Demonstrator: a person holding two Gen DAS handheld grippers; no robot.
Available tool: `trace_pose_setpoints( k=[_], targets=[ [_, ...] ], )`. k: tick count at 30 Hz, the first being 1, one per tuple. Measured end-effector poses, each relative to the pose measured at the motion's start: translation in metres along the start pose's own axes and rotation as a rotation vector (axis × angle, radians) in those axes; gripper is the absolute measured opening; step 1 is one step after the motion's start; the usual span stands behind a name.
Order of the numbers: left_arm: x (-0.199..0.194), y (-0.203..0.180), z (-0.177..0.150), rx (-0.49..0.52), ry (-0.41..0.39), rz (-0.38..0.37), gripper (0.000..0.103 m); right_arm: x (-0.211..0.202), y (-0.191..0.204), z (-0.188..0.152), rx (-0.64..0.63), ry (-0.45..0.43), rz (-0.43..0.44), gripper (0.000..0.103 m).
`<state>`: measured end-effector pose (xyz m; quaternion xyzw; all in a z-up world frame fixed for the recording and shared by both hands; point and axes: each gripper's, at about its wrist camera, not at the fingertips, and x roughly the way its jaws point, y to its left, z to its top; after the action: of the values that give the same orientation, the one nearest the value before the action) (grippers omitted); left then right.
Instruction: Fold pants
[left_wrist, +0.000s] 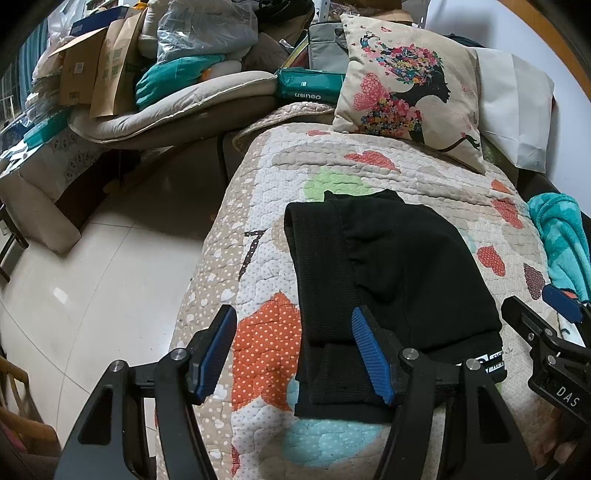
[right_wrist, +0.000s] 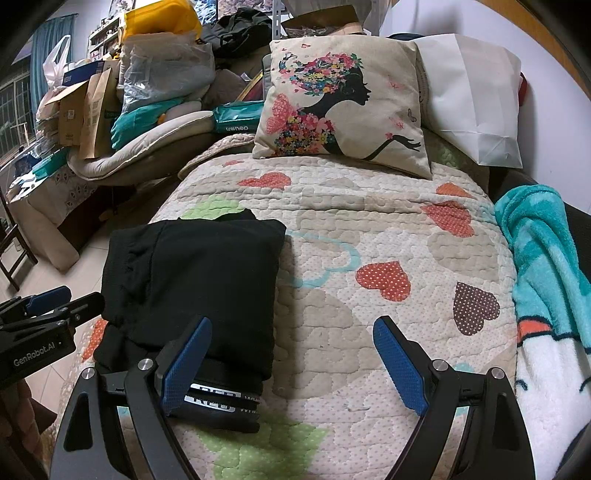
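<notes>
The black pants (left_wrist: 391, 273) lie folded in a compact stack on the heart-patterned quilt (left_wrist: 369, 166), waistband with white lettering toward me. They also show in the right wrist view (right_wrist: 199, 280). My left gripper (left_wrist: 293, 350) is open and empty, hovering over the stack's near left edge. My right gripper (right_wrist: 291, 363) is open and empty, its left finger (right_wrist: 184, 369) over the waistband (right_wrist: 221, 398), its right finger over bare quilt (right_wrist: 369, 229). The right gripper also appears at the left wrist view's right edge (left_wrist: 554, 332), the left gripper at the right wrist view's left edge (right_wrist: 44, 314).
A printed cushion (right_wrist: 343, 103) and a white paper bag (right_wrist: 476, 99) lean at the quilt's far end. A teal blanket (right_wrist: 546, 266) lies along the right. Piled bags, boxes and cushions (left_wrist: 147, 74) stand far left. Tiled floor (left_wrist: 92, 277) drops off left of the quilt.
</notes>
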<state>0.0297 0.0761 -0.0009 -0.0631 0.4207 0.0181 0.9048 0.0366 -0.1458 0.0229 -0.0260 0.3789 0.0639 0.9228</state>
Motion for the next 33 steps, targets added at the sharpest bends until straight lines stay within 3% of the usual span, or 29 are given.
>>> trace_pose_setpoints(
  k=[33],
  targets=[
    [0.0019,0.0012,-0.001,-0.003,0.001,-0.007,0.064,-0.0013,-0.0018,0.0028,0.0,-0.006,0.016,0.092]
  ],
)
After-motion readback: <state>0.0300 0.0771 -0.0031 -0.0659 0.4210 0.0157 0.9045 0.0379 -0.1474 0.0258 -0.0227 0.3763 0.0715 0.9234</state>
